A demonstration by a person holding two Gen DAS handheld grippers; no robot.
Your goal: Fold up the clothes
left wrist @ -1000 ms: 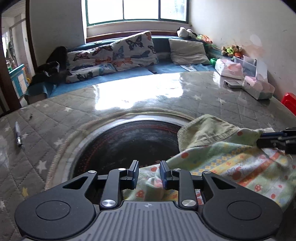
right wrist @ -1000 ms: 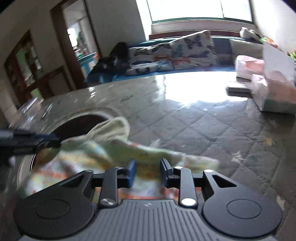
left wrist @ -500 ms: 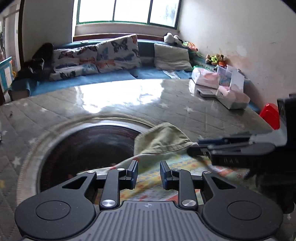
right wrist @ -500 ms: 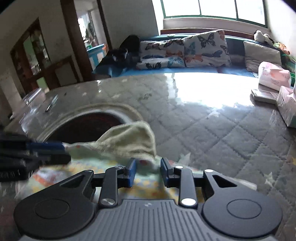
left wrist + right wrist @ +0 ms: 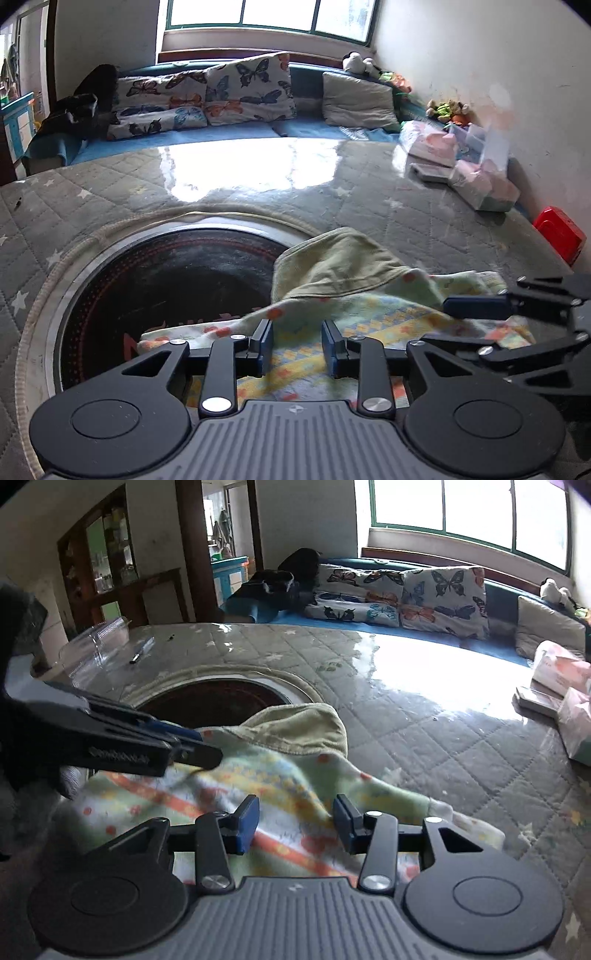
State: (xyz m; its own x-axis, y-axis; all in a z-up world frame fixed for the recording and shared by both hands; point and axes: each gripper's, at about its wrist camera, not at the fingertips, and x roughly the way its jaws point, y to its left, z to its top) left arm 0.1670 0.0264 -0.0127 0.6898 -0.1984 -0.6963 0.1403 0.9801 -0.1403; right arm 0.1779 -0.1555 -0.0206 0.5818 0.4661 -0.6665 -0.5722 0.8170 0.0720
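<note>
One garment (image 5: 354, 302), patterned in orange, yellow and pale green with a plain olive flap turned up on top, lying on the quilted table (image 5: 424, 221) and partly over the rim of the dark round inset (image 5: 166, 280). Two tools over it: left gripper (image 5: 297, 349) with jaws parted, nothing between, cloth below; right gripper (image 5: 295, 821) likewise spread wide above the striped part. Probably poised side by side to take hold for a further fold (flap already doubled over, so some folding seems done). Elsewhere: one pen (image 5: 142, 653), one clear plastic box (image 5: 98, 642), one red box (image 5: 559, 234).
</note>
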